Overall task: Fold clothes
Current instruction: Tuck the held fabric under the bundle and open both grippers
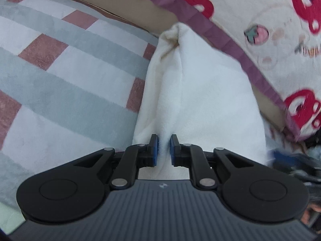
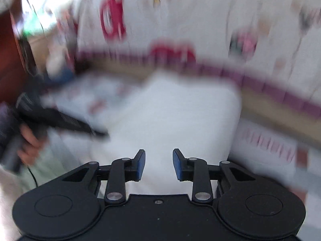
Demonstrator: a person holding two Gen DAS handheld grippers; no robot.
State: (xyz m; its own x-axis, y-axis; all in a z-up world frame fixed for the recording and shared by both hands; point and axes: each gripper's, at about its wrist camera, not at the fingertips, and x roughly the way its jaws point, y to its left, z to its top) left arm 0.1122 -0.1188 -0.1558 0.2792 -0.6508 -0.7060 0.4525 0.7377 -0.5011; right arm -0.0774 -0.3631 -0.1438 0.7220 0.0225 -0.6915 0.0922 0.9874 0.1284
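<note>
On the bed, left to right: one checked blanket (image 1: 60,76), grey, white and dusty red; one white garment (image 1: 200,100), lying on it, its long axis running away from the left tongs (image 1: 164,145) toward a bunched far end; one printed quilt (image 1: 270,30) with purple border at right. Left tongs: nearly closed, pinching a ridge of the garment's near edge. Right tongs (image 2: 158,163): one pair, partly open, nothing between the pads, garment just ahead; view blurred. One hand (image 2: 28,142) visible at the left of that view, on the other tool. Left hand judged nearer.
</note>
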